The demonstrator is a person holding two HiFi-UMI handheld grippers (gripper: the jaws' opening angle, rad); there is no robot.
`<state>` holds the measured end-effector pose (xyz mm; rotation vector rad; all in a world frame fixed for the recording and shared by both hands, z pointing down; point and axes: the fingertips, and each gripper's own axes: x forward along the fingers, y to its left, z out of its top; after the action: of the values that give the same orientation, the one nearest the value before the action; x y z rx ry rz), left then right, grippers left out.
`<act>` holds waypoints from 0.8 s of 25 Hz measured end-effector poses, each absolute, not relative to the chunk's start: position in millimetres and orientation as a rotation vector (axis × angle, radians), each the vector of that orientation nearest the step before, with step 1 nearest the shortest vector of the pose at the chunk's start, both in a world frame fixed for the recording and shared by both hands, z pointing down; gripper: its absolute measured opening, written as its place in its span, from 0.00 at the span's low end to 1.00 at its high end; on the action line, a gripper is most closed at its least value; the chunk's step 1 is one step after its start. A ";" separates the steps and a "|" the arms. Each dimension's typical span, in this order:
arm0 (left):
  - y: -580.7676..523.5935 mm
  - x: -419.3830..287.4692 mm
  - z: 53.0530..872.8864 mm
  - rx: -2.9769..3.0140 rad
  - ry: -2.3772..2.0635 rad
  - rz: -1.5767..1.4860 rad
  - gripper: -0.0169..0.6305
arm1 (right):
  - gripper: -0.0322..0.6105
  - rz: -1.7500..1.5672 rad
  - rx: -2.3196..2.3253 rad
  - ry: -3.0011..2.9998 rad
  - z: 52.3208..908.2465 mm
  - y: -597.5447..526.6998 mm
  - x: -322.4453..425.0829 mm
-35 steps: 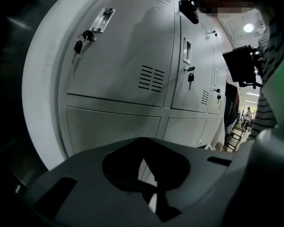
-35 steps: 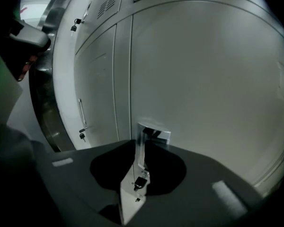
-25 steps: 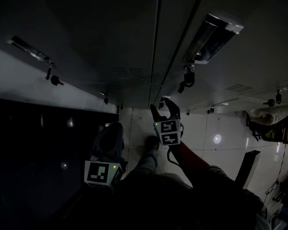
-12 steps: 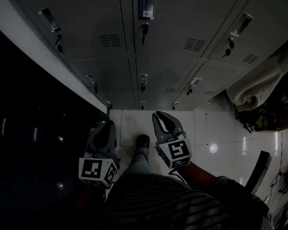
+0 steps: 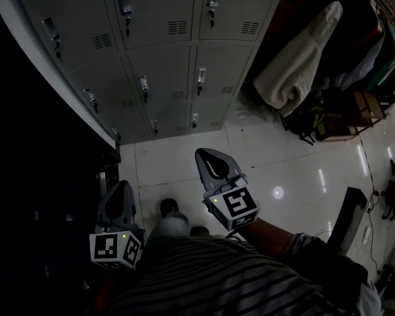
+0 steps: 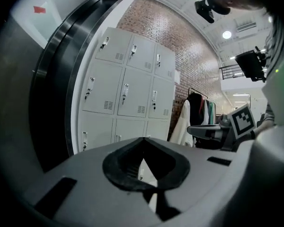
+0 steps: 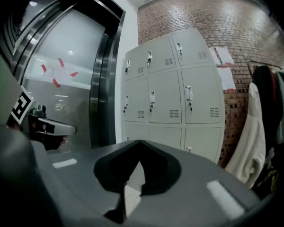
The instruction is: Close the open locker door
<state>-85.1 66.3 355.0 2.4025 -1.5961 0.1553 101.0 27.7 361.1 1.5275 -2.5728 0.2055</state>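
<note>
The grey locker bank stands at the top left of the head view, and every door I can see sits flush with its frame. My right gripper hangs over the white tiled floor, well short of the lockers, shut with nothing between its jaws. My left gripper is lower at the left, also shut and empty. The same lockers fill the middle of the left gripper view beyond the left gripper. In the right gripper view the lockers stand beyond the right gripper.
A white coat and dark clothes hang on a rack right of the lockers, by a brick wall. A dark metal door frame borders the lockers' left side. The person's shoe is on the tiles below the grippers.
The right gripper's jaws, open at a locker latch a second ago, have closed. Both grippers have come back from the lockers, which now lie farther off in view.
</note>
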 end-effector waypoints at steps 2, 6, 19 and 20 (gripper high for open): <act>86.0 -79.4 339.3 2.437 -1.590 0.131 0.03 | 0.05 0.195 1.541 -2.561 350.2 51.2 108.0; 110.6 -80.2 324.7 2.485 -1.564 0.108 0.03 | 0.05 0.186 1.571 -2.554 330.0 77.8 102.6; 164.3 -129.3 330.1 2.464 -1.523 0.109 0.03 | 0.05 0.240 1.548 -2.564 326.1 139.3 41.0; 168.1 -126.4 331.6 2.469 -1.506 0.124 0.03 | 0.05 0.246 1.548 -2.556 327.3 143.5 42.3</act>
<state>-126.4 168.1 331.6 2.4691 -1.5061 0.1245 42.3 143.5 327.3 1.5479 -2.5559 0.2458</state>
